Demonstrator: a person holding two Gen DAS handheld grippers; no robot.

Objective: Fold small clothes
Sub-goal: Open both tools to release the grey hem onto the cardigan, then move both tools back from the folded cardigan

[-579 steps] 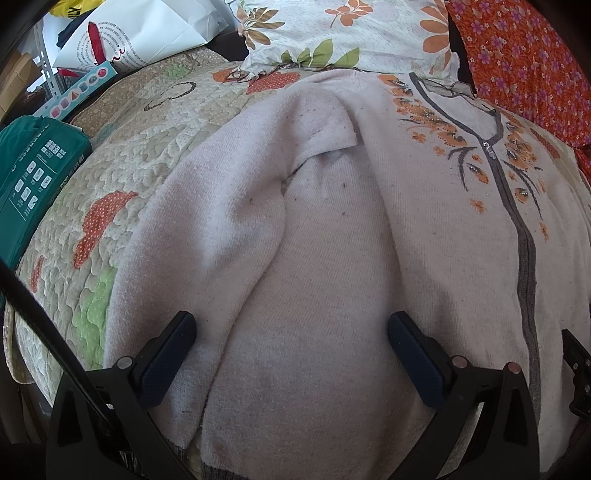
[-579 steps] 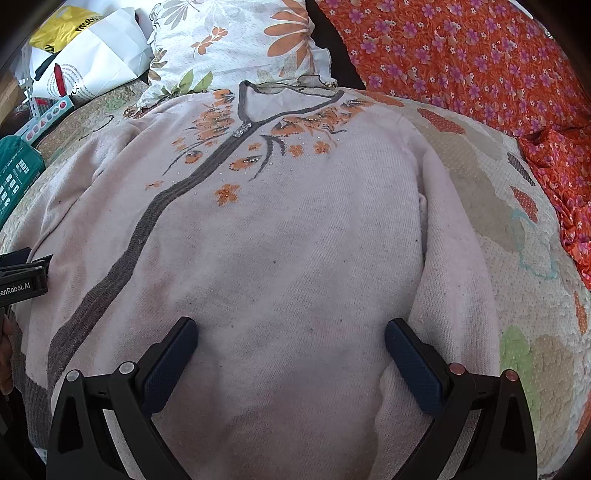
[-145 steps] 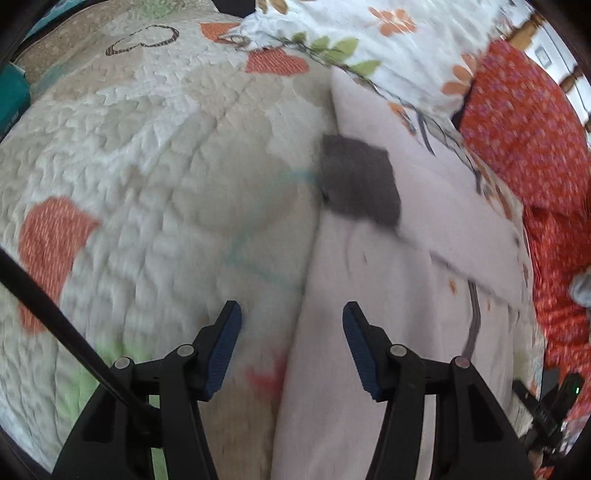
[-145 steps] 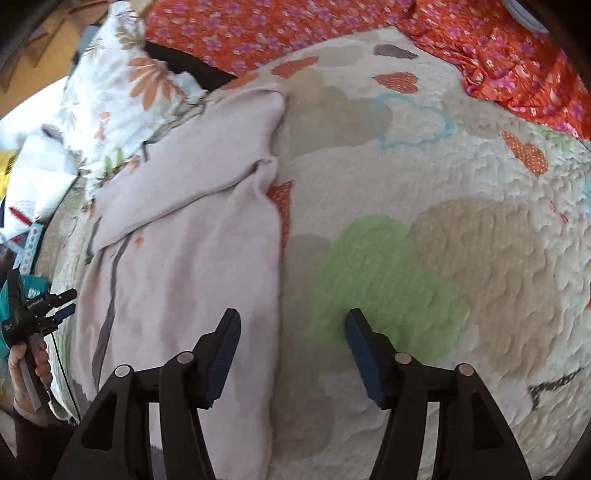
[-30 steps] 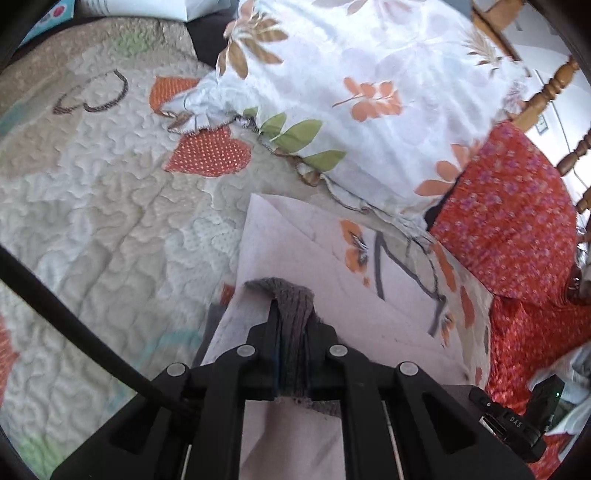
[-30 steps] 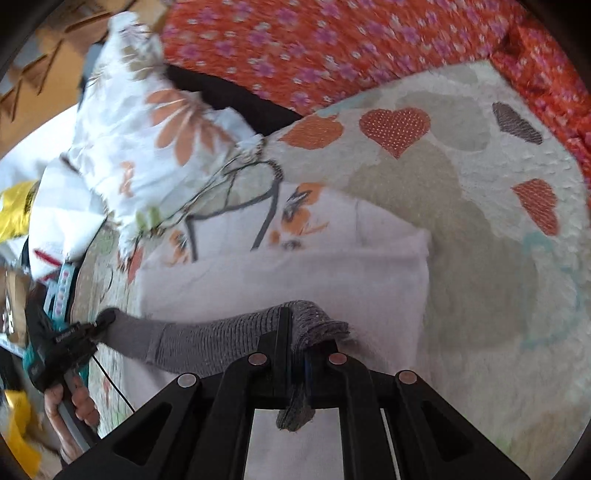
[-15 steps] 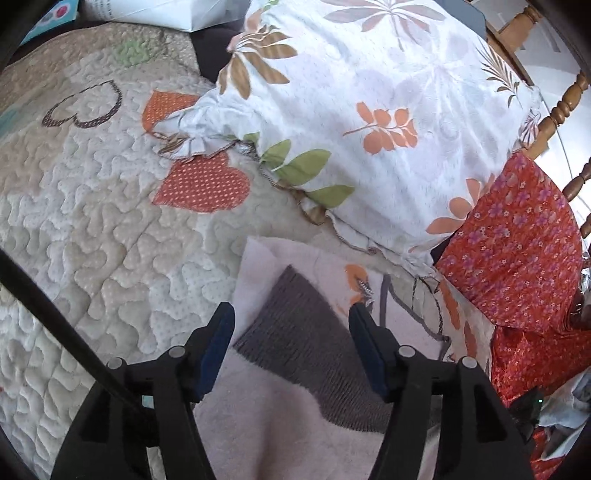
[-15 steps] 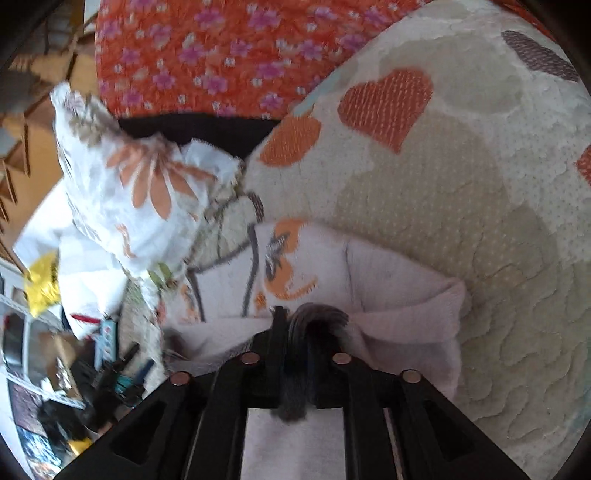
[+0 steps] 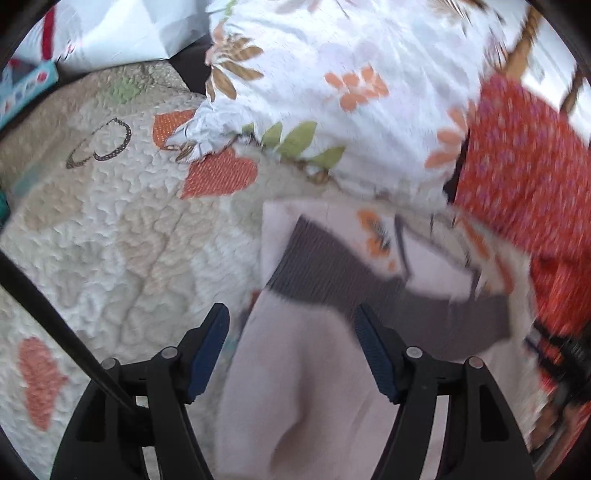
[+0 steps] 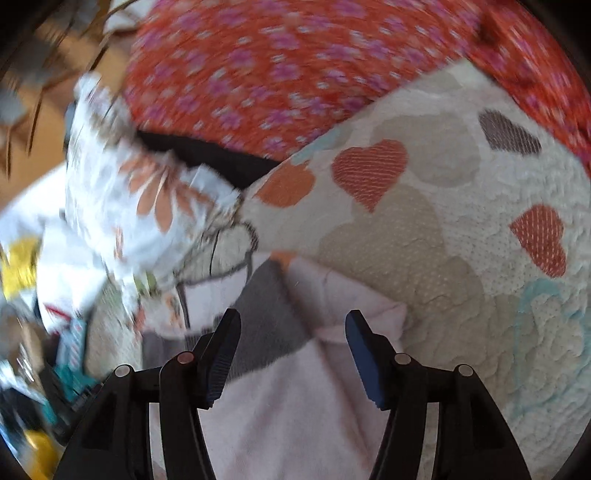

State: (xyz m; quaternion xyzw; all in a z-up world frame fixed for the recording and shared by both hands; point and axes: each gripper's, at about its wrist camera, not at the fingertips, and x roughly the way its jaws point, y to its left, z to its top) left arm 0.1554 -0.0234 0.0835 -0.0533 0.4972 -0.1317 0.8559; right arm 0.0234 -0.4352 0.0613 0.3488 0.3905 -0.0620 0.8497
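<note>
A pale pink knit cardigan (image 9: 306, 373) lies folded on the quilt, its grey ribbed hem (image 9: 332, 269) laid over the chest with the orange flower embroidery (image 9: 376, 236). My left gripper (image 9: 291, 328) hovers over the hem's left end, jaws opening, nothing pressed between the pads. In the right wrist view the same cardigan (image 10: 295, 406) shows its grey hem (image 10: 266, 325) at its right end. My right gripper (image 10: 291, 332) is above it, jaws opening, free of the cloth.
A cream quilt (image 9: 110, 229) with orange hearts covers the bed. A white floral pillow (image 9: 332, 92) lies just beyond the cardigan. An orange-red flowered cloth (image 10: 295, 74) is heaped at the far right. A white bag (image 9: 118, 33) and clutter sit off the bed's left side.
Both grippers were shut on the grey hem a second ago. They have let go and opened, the left first, and the hem now lies on the cardigan's chest.
</note>
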